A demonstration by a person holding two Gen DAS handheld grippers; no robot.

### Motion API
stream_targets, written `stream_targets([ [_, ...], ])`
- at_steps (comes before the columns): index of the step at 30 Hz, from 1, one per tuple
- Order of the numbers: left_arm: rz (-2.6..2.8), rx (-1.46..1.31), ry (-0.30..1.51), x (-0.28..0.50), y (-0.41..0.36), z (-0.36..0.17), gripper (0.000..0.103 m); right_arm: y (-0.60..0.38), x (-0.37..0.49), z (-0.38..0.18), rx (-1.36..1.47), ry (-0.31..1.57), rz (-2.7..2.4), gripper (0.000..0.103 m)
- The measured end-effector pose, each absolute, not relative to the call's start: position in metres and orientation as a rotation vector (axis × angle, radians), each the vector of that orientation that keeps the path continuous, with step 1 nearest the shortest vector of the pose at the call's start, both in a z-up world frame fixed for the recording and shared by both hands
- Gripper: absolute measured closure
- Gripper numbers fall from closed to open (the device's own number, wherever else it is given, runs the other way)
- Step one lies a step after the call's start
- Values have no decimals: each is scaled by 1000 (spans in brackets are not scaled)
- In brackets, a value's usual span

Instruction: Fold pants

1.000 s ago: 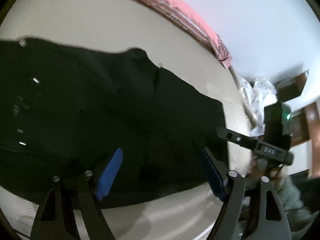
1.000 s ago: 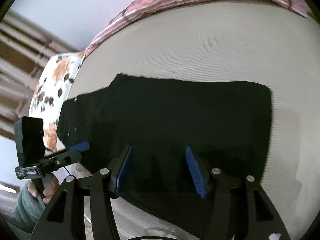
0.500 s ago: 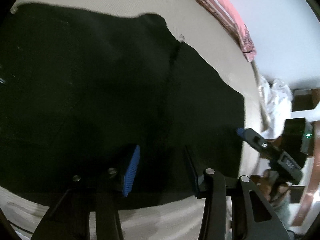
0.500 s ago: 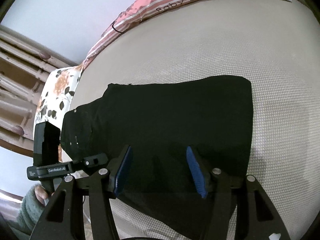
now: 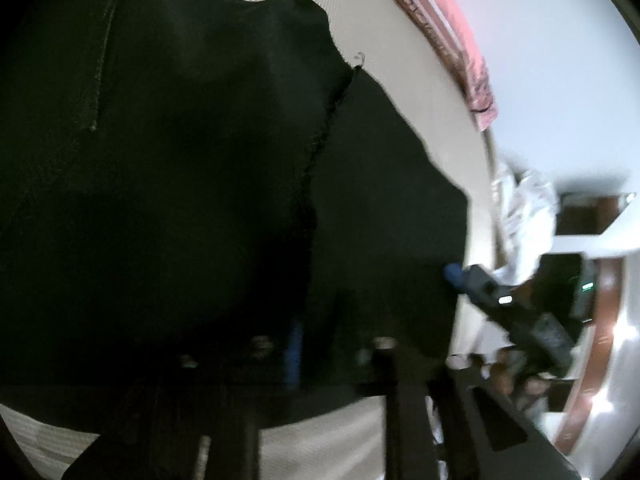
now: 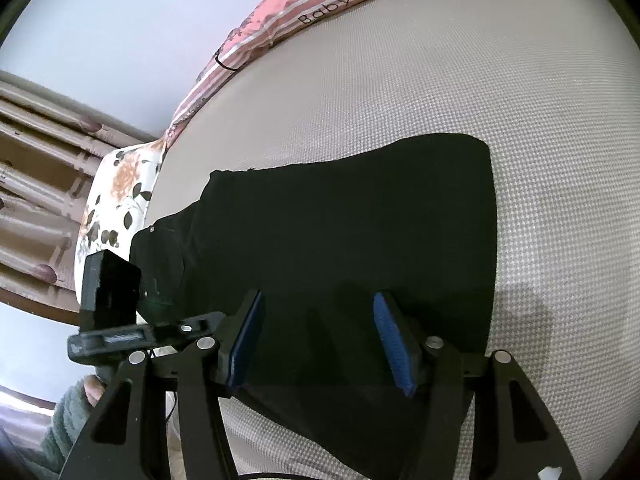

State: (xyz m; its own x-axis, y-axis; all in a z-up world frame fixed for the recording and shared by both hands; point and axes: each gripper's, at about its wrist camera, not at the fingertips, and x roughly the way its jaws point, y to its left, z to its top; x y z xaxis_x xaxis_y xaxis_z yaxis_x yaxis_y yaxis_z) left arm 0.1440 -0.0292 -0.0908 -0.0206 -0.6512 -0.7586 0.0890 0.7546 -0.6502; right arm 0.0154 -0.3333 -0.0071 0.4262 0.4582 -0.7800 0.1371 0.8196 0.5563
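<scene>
Black pants (image 6: 340, 240) lay flat on the beige bed (image 6: 480, 100), doubled lengthwise with the waist toward the floral pillow (image 6: 116, 192). The left gripper (image 5: 316, 344) had just been closing and its jaws were pinched on the near edge of the fabric (the view was dark and blurred, so how much cloth they caught I could not tell). The right gripper (image 6: 316, 340) hovered over the leg end, jaws about half open, holding nothing. Judging by this, the crosswise folds were yet to be done.
</scene>
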Motion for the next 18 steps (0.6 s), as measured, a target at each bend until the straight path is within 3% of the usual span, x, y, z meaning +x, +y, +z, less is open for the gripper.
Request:
stream_targets([
  [5, -609, -461, 1451, 141, -32, -85, 98, -332, 16, -8, 603, 1138, 213, 49],
  [13, -571, -372, 1337, 135, -15, -51, 99, -324, 20, -5, 570, 1145, 229, 48],
  [18, -507, -282, 1384, 128, -15, -72, 99, -317, 25, -18, 562, 1175, 231, 48],
])
